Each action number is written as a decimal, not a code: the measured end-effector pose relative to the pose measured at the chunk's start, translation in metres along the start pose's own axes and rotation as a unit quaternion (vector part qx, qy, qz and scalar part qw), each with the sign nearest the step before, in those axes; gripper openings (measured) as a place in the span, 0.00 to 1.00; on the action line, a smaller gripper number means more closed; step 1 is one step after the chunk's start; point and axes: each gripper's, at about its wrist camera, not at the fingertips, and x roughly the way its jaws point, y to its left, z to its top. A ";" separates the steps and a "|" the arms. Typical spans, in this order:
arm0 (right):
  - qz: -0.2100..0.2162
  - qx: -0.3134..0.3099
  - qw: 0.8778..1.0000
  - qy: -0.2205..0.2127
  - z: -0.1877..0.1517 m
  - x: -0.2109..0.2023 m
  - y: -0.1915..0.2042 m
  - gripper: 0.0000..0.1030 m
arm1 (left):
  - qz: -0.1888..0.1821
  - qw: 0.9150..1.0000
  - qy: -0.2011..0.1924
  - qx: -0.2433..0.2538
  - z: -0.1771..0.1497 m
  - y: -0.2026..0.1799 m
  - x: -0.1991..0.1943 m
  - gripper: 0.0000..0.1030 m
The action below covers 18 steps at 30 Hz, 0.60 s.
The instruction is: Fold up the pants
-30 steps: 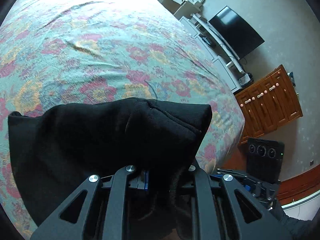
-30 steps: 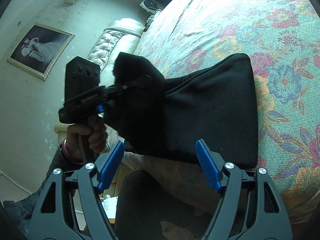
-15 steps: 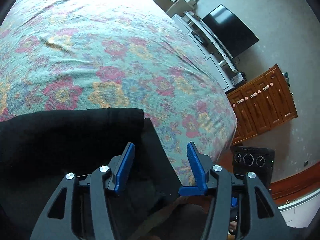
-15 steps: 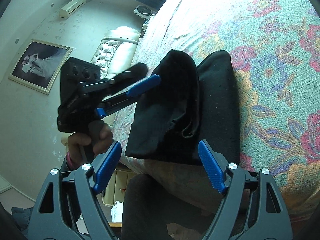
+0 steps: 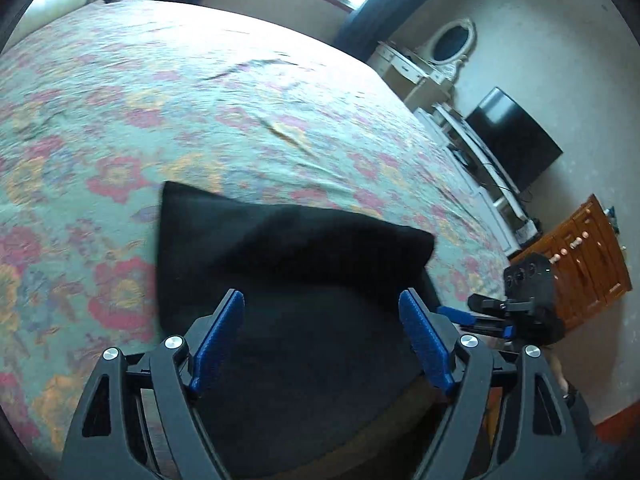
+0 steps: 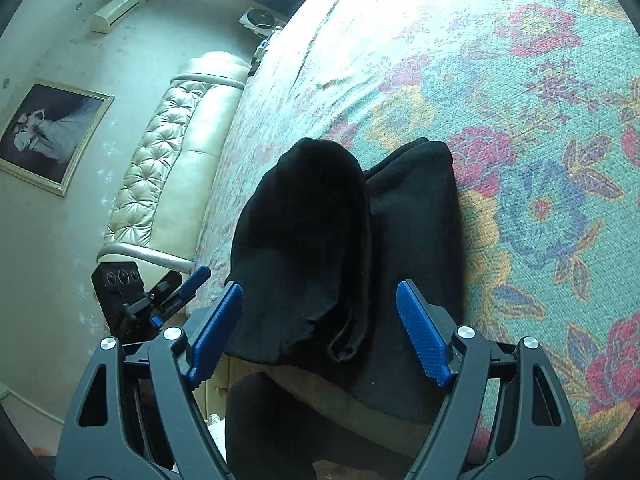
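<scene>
Left tongs [image 5: 322,336]: jaws opening, blue ribbed pads wide apart, nothing pinched; black cloth seen through the gap but untouched.
Right tongs [image 6: 320,328]: spread wide, holding nothing; pads either side of the pants' near end, clear of it.
Pants [image 6: 348,248]: black, soft, matte; folded into a thick bundle at the near edge of the bed, one rounded fold heaped on a flatter layer, a loose hem curling toward the right tongs.
Bed [image 5: 240,120]: flowered cover in green, pink and yellow, woven, lightly creased; bare beyond the pants.
Headboard [image 6: 172,176]: cream, tufted, shiny, past the bed's left side.
Farther off: framed picture [image 6: 44,132] on the wall; wooden cabinet [image 5: 588,264], dark television [image 5: 516,140], oval mirror [image 5: 452,40].
</scene>
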 end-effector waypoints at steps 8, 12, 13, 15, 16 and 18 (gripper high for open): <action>0.001 0.002 1.000 0.030 0.003 0.034 0.006 0.82 | 0.170 0.976 -0.051 -0.122 -0.039 0.088 -0.024 0.83; -0.018 -0.018 0.999 0.048 0.003 0.041 0.012 0.50 | 0.147 0.985 -0.046 -0.077 -0.042 0.088 -0.022 0.84; -0.021 -0.018 0.998 0.056 0.002 0.048 0.016 0.27 | 0.134 0.989 -0.030 -0.052 -0.041 0.083 -0.018 0.84; -0.018 -0.014 0.998 0.066 -0.001 0.057 0.016 0.17 | 0.153 0.988 0.001 -0.026 -0.038 0.076 -0.008 0.84; -0.019 -0.017 0.998 0.066 -0.002 0.058 0.017 0.14 | 0.169 0.985 0.005 -0.021 -0.039 0.074 -0.006 0.84; -0.017 -0.024 0.998 0.060 -0.003 0.057 0.023 0.12 | 0.169 0.985 -0.002 -0.025 -0.041 0.074 -0.007 0.84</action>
